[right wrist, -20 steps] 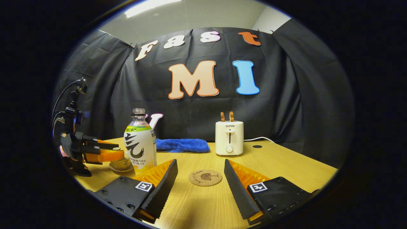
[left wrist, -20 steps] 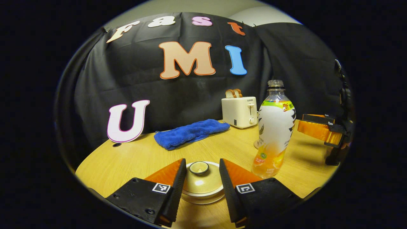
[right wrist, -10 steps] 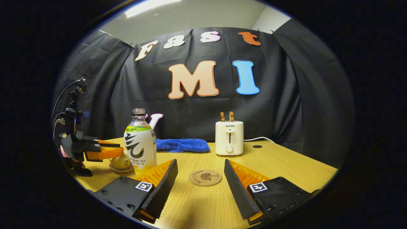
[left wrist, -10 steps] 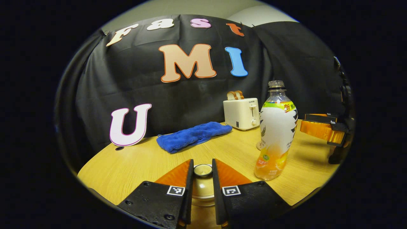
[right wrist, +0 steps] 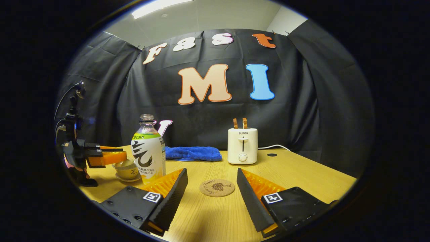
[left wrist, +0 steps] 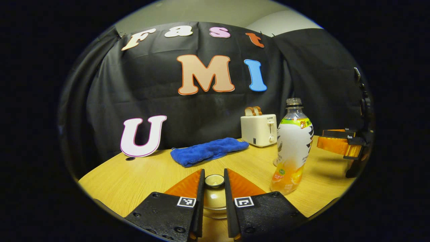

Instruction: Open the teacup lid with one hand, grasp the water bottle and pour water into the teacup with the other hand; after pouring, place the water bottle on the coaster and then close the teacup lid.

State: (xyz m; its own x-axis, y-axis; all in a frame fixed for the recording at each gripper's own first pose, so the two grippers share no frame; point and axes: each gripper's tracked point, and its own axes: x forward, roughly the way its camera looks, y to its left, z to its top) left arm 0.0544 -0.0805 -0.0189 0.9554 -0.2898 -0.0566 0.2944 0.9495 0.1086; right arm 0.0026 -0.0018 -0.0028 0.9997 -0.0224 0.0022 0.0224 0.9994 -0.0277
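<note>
In the left gripper view, we see the left gripper [left wrist: 214,198] hiding both flanks of the rounded cream ceramic teacup lid [left wrist: 214,197], so only its ringed knob and a narrow strip between the fingers show; the cup beneath is out of sight. There the tall clear plastic water bottle [left wrist: 293,148] covers most of something small and round behind its base, which we cannot identify. In the right gripper view, the same bottle overlaps the right side of the small cream teacup [right wrist: 127,169]. The printed design on the round cork coaster [right wrist: 217,187] is too small for us to read.
</note>
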